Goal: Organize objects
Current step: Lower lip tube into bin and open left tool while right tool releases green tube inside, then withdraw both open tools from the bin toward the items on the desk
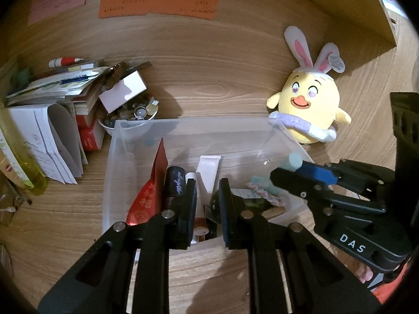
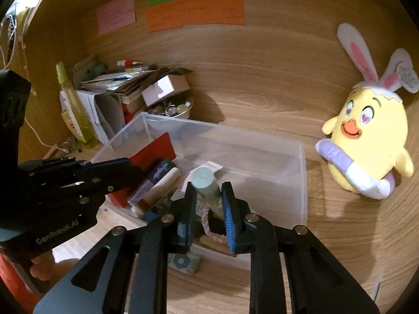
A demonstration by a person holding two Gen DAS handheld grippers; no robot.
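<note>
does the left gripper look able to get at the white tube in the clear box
Probably yes. The left gripper hangs over the open-topped clear box, and the white tube lies just ahead of its fingertips with nothing over it, though a black-capped tube crowds its left side.

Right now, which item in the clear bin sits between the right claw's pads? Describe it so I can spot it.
Find the clear plastic bin left of the yellow chick plush. At its near end, a pale green tube stands between the right claw pads. Unlike the red packet and dark bottle nearby, it shows a round mint cap.
</note>
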